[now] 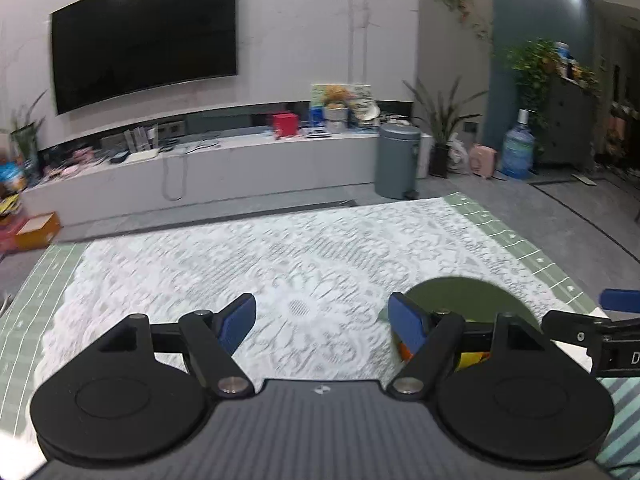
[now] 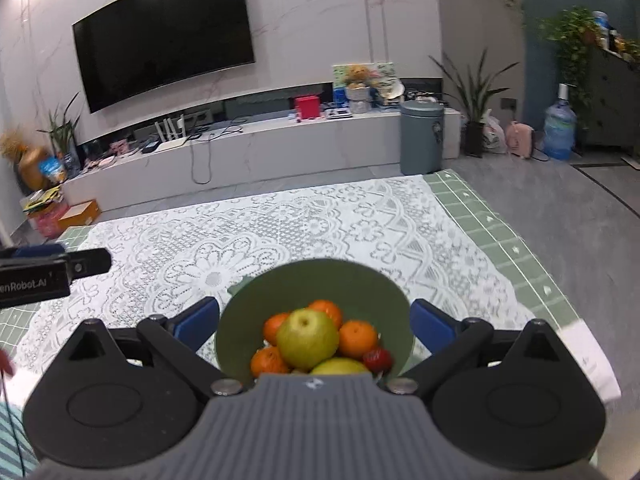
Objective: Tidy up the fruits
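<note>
The right gripper (image 2: pixel 314 324) is wide apart, nothing between its blue pads (image 2: pixel 196 322) except air above the green bowl (image 2: pixel 256 304); the two fingers stand one on each side of the bowl's rim, not touching it as far as I can see. It points forward and a bit down over the table, approx. level, not rolled. In the bowl lie the fruits: a green-yellow pear (image 2: pixel 307 338) on top in the middle, four oranges (image 2: pixel 357 338) around it, one more yellowish fruit (image 2: pixel 340 367) at the near edge, and a small red fruit (image 2: pixel 378 358) at the right, a little blurred. The bowl stands on the white lace cloth (image 2: pixel 280 236), near the front right part of the table.

The left gripper (image 1: pixel 322 324) is also released, pads (image 1: pixel 238 322) far from each other, holding nothing. It hovers over the lace cloth w/ the same forward, slightly downward pose, to the left of the bowl; in its view the bowl shows just behind the right finger, and some orange and yellow fruit shows under that finger. Each gripper appears at the edge of the other's view, so they are side by side, near but apart.

Under the lace is a green checked tablecloth (image 2: pixel 480 216). Behind the table: grey floor, a low white TV bench (image 2: pixel 280 148), a black TV (image 2: pixel 164 36) on the wall, a grey bin (image 2: pixel 422 136), plants etc.
</note>
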`<action>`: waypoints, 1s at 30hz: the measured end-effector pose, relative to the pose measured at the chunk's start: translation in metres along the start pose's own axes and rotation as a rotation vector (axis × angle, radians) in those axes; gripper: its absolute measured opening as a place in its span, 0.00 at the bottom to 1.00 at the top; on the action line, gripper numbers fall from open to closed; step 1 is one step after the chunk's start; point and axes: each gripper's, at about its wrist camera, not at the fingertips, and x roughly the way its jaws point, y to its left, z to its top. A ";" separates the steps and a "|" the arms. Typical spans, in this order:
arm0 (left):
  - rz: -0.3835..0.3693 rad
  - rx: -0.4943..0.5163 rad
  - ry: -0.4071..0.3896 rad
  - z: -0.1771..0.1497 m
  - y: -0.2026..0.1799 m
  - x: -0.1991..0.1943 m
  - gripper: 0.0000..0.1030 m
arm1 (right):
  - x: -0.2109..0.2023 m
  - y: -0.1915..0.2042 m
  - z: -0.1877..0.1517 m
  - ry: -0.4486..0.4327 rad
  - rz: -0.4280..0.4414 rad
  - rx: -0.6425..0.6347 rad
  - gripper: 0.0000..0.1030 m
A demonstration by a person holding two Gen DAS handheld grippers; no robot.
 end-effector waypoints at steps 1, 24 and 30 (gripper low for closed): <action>0.004 -0.008 0.008 -0.008 0.002 -0.004 0.86 | -0.001 0.004 -0.005 -0.006 -0.016 -0.013 0.95; 0.116 -0.010 0.289 -0.075 -0.001 0.010 0.84 | 0.025 0.030 -0.057 0.143 -0.040 -0.085 0.95; 0.114 0.000 0.304 -0.078 -0.003 0.009 0.84 | 0.025 0.032 -0.059 0.151 -0.034 -0.095 0.95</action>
